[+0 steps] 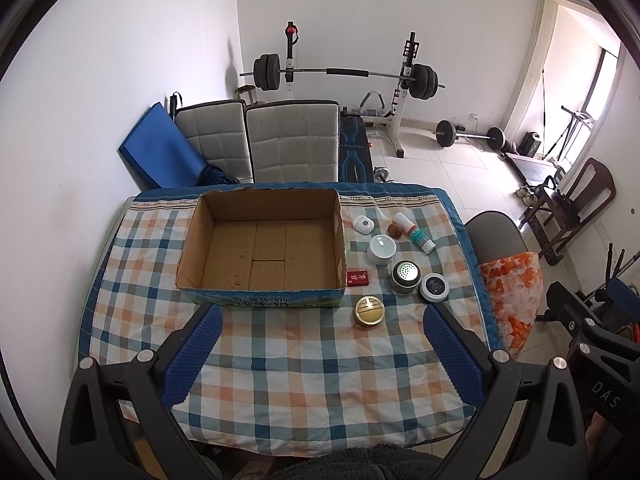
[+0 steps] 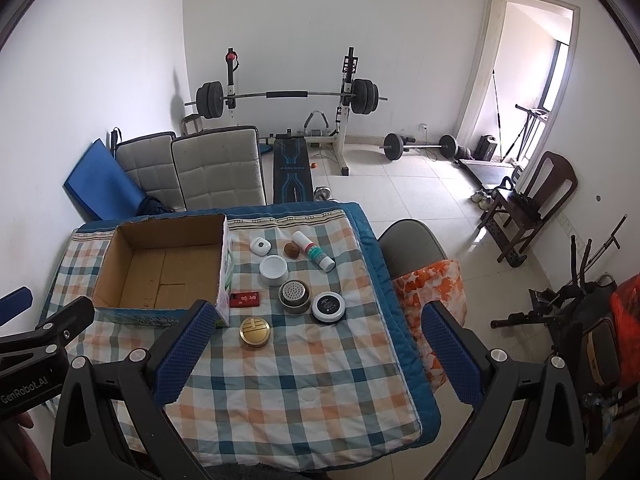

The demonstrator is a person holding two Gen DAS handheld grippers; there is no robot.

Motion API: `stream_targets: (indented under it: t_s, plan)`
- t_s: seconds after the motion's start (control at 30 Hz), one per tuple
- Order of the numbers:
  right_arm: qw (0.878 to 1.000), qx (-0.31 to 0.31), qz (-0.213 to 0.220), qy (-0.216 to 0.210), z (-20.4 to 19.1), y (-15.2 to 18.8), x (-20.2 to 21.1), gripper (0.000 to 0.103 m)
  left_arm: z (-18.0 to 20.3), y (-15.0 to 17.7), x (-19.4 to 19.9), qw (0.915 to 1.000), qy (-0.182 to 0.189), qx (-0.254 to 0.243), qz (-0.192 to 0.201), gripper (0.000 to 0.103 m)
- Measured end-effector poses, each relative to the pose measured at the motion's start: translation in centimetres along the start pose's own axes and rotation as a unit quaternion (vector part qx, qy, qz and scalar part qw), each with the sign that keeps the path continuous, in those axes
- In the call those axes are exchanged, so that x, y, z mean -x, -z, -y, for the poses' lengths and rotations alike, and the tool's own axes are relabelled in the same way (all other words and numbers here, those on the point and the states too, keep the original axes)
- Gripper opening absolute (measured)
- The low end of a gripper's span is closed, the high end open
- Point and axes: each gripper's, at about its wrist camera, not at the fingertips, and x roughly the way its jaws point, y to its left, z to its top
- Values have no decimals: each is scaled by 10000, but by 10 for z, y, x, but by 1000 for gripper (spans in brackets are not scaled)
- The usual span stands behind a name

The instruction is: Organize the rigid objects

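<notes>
At the bottom of each frame I see my left claw (image 1: 322,354) and right claw (image 2: 320,354) spread wide, gripping nothing, above the checked surface (image 1: 304,380). Just past them, centre frame, sits a round gold tin (image 1: 368,311). Beyond it: a small red box (image 1: 358,278) beside the carton, a grey perforated-top canister (image 1: 405,276), a black-lidded white jar (image 1: 434,287). Further back, a white round jar (image 1: 382,250), a white tube (image 1: 415,232), a brown nut (image 1: 395,229). The open cardboard box (image 1: 262,246) fills the centre left.

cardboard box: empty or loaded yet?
Empty. The open brown cardboard box shows only its bare floor in both views; all small items sit outside on the checked tablecloth.
</notes>
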Motion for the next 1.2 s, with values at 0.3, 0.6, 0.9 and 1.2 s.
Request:
stream_targets:
  t_s: [0.3,0.6,0.9,1.2]
  plan:
    - [9988,-405,-203,162,11,-6,-25,103,2,-34,-30,9991,224,-223,276,103]
    - [9904,-511,-1270,-186,61,-53,-167,103,43,-105,-154,9981,290,-256,-487,103]
    - [9491,-392,-3051,-676,87,-26,-399,103,98,-75,-327,9724,218,106,-2320,103]
    - [9000,-520,-4176,-1135,58,59,-516,90,111,-54,-386,9600,-297,111,-2781,103]
